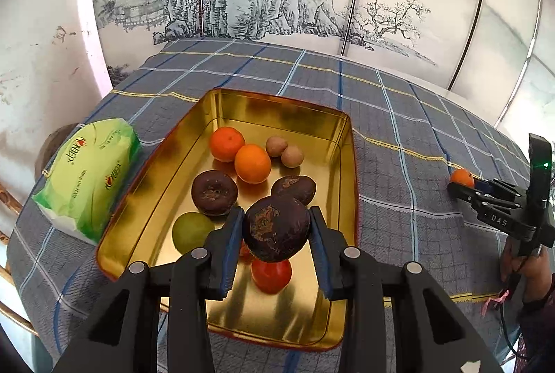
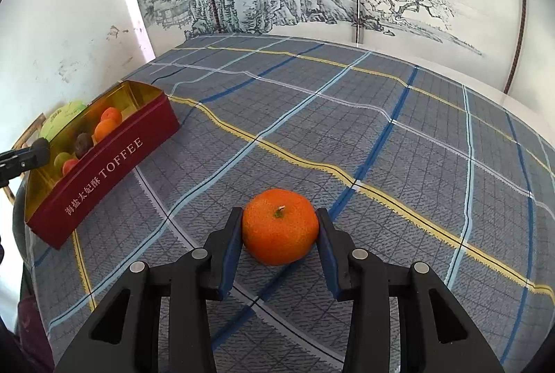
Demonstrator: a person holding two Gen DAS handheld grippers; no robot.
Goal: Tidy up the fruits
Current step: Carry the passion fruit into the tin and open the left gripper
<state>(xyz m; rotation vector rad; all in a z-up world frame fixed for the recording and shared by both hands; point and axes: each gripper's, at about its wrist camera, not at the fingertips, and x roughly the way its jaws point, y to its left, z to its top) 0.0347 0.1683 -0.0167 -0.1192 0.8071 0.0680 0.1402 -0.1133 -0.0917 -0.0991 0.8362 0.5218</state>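
Left gripper [image 1: 275, 227] clamped on dark fruit [image 1: 275, 227] above gold tin [image 1: 343, 179]; right gripper [image 2: 280, 231] gripping tangerine [image 2: 280, 231] on checked cloth [image 2: 347, 116]

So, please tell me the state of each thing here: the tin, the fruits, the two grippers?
Tin: open, no lid on, holds fruit.
Dark fruit: gripped, raised over the tin.
Left gripper: shut on the dark fruit.
Tangerine: on the cloth, between the fingers.
Right gripper: shut on the tangerine.
Tissue pack: lying beside the tin.
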